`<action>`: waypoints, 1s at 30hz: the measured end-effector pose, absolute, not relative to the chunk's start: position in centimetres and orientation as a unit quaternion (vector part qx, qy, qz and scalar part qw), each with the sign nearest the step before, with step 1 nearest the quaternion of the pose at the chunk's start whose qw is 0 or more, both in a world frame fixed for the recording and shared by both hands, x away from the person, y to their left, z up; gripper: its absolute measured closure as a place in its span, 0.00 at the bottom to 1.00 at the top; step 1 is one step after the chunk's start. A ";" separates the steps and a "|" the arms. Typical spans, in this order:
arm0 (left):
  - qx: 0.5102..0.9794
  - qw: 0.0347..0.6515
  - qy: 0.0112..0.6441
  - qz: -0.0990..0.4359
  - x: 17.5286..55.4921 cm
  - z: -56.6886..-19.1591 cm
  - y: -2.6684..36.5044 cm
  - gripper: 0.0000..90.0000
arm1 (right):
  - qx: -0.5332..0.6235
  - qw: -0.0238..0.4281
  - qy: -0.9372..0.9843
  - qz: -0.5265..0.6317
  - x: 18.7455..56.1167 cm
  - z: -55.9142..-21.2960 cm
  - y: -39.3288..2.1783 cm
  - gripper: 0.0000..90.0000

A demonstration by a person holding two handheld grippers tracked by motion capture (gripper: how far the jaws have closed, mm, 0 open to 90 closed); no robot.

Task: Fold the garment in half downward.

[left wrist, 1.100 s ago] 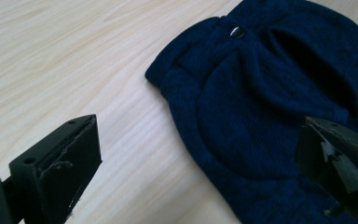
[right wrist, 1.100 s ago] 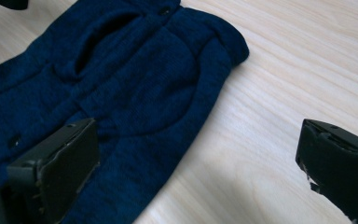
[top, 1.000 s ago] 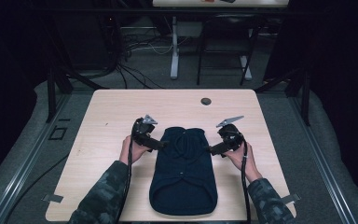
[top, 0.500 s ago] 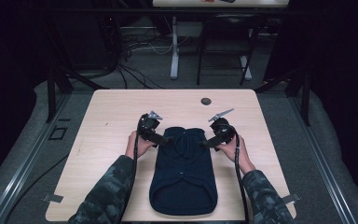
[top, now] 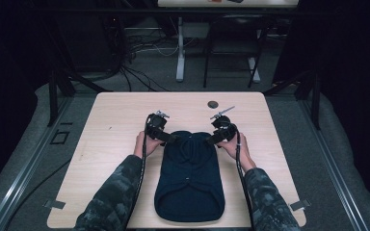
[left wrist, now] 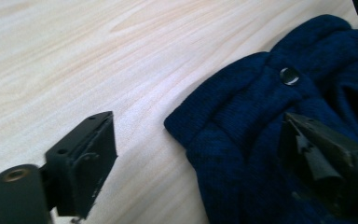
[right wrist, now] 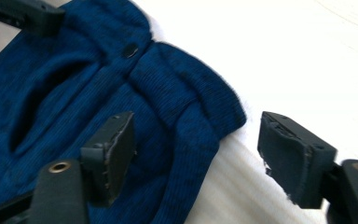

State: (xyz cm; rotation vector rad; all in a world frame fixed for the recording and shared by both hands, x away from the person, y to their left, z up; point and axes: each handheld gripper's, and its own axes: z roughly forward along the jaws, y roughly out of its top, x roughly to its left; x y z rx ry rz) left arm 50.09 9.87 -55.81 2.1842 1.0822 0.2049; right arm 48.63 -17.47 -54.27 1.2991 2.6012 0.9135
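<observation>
— Where, the dark blue knit garment (top: 190,178)?
— Flat on wooden table (top: 111,120), mid-front.
— Grippers?
— Left gripper (left wrist: 200,154), right gripper (right wrist: 196,154) — spread, just been closing, straddling top corners; not pinching.

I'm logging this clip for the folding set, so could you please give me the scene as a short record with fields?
surface: light wooden table
garment: dark blue knitted garment, flat, with snap buttons near its far end
left claw: at the garment's far left corner, jaws just closing, straddling the knit edge, not yet pressing
right claw: at the far right corner, jaws just closing, straddling the edge, not yet pressing
other item: small dark round object near the table's far edge
</observation>
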 end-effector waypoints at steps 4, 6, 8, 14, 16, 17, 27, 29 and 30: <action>0.844 0.333 0.414 0.079 50.5 -56.1 9.5 0.18 | 0.438 0.043 0.848 0.295 49.4 -54.8 -17.1 0.40; 0.848 0.327 0.409 0.080 50.6 -56.3 9.2 0.21 | 0.445 0.043 0.844 0.296 49.7 -55.0 -17.0 0.44; 0.853 0.321 0.404 0.077 50.6 -56.5 8.9 0.26 | 0.443 0.032 0.849 0.285 50.0 -55.2 -16.8 0.47; 0.859 0.319 0.394 0.071 50.6 -56.6 8.7 0.39 | 0.443 0.038 0.852 0.276 50.0 -55.7 -16.4 0.51; 0.860 0.318 0.391 0.072 50.6 -56.7 8.6 0.40 | 0.443 0.033 0.852 0.278 50.0 -55.8 -16.3 0.52; 0.862 0.318 0.388 0.071 50.5 -56.6 8.5 0.44 | 0.442 0.032 0.852 0.278 49.9 -55.9 -16.3 0.55; 0.871 0.309 0.375 0.072 50.3 -56.5 8.1 0.55 | 0.435 0.031 0.850 0.296 49.4 -56.1 -16.1 0.70; 0.873 0.309 0.370 0.071 50.3 -56.4 8.0 0.57 | 0.436 0.031 0.850 0.295 49.3 -56.1 -16.0 0.71; 0.874 0.310 0.368 0.071 50.3 -56.4 8.0 0.61 | 0.428 0.035 0.854 0.294 49.3 -56.0 -16.0 0.73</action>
